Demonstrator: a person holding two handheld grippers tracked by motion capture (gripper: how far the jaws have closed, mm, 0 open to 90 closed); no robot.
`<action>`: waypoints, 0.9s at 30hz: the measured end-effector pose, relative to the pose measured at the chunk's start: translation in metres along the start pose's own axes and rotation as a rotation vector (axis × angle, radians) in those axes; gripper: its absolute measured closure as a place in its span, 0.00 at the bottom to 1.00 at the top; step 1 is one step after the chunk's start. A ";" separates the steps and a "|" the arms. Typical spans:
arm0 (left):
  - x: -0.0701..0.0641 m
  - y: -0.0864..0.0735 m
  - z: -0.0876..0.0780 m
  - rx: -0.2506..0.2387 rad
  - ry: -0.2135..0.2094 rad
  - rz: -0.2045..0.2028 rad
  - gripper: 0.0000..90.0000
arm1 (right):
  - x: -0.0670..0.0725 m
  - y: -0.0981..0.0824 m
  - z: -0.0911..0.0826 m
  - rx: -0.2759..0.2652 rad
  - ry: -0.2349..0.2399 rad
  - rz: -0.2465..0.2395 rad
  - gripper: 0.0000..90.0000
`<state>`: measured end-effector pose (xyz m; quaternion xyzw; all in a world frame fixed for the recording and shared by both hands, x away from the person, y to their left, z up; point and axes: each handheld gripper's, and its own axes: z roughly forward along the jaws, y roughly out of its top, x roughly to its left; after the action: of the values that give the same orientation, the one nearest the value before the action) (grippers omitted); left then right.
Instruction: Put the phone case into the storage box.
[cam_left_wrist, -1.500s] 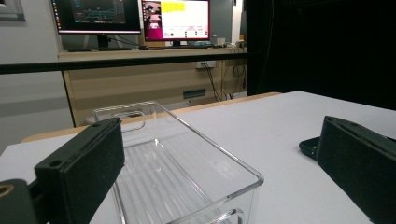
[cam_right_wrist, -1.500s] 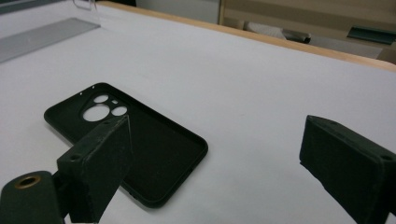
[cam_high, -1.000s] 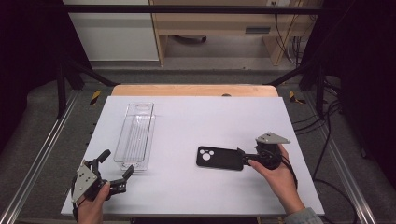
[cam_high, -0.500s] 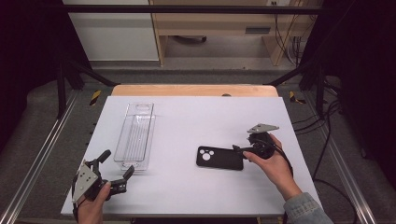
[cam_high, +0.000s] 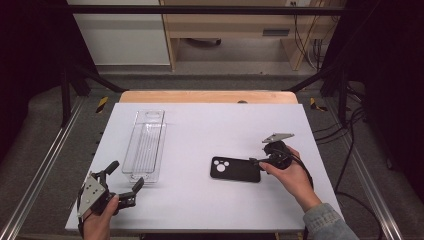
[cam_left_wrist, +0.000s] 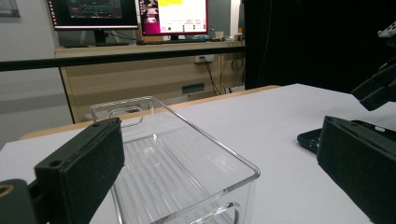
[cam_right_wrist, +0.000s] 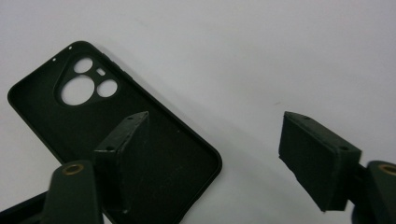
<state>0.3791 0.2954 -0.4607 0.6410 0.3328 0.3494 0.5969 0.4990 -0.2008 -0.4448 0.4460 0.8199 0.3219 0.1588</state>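
Black soft phone case lies flat, hollow up, right of centre; right gripper stands wide open, empty, straddling its near-right corner, seemingly to grasp it; left gripper open, idle near-left beside the clear plastic tray.

My white table carries a clear tray at left and a black phone case at right.

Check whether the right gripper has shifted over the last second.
Yes. The right gripper has moved slightly toward the table's far edge, while the phone case stays put.
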 end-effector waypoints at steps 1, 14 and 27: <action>0.000 0.000 0.000 0.000 0.000 -0.001 0.01 | 0.000 -0.001 0.001 0.006 0.009 0.005 0.33; 0.000 -0.001 0.000 0.011 0.001 -0.007 0.01 | 0.005 -0.023 0.006 0.065 0.014 0.116 0.56; 0.000 -0.001 0.001 0.021 -0.003 -0.008 0.01 | 0.011 -0.033 0.008 0.064 -0.024 0.247 0.73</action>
<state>0.3794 0.2947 -0.4621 0.6464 0.3382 0.3427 0.5919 0.4767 -0.2020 -0.4725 0.5522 0.7667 0.3072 0.1134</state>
